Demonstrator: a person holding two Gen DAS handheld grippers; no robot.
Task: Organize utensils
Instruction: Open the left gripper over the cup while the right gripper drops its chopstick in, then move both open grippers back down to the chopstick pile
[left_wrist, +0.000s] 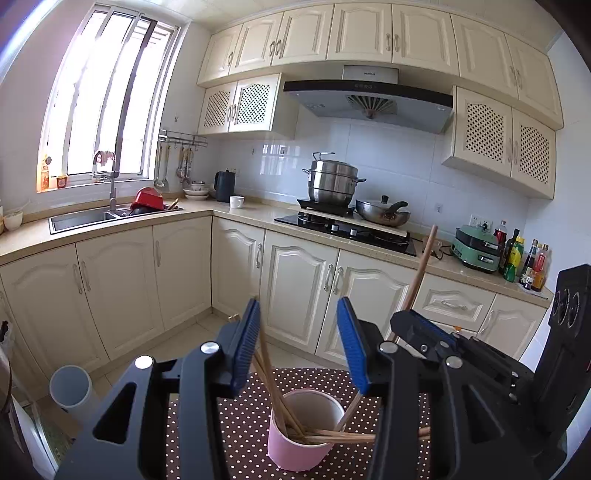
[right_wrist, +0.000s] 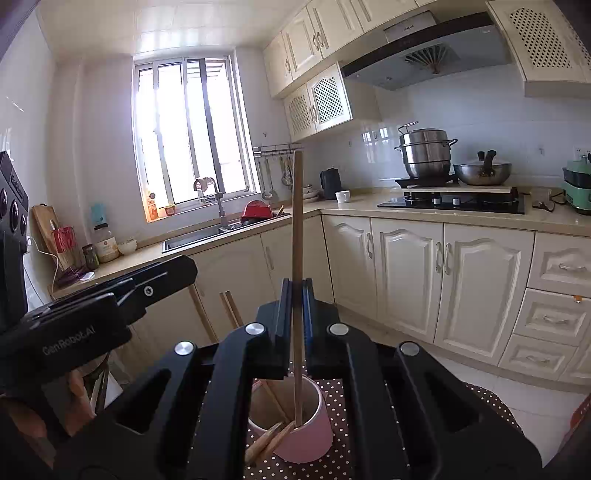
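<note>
Over a pink cup (left_wrist: 301, 439) on a brown polka-dot cloth (left_wrist: 229, 424), the left gripper (left_wrist: 299, 345) hangs with its ribbed blue pads spread, bamboo chopsticks (left_wrist: 273, 391) leaning loose between them, their lower ends in the cup. Beside it, the right gripper (right_wrist: 295, 314) clamps a long upright wooden stick (right_wrist: 297, 229) whose lower end stands inside the cup. Behind the cup, cream cabinets line a tiled kitchen with a steel steamer pot (left_wrist: 332, 182) on the stove.

Left gripper (left_wrist: 299, 343) fingers spread apart (nothing pinched); right gripper (right_wrist: 295, 314) fingers clamped together.
</note>
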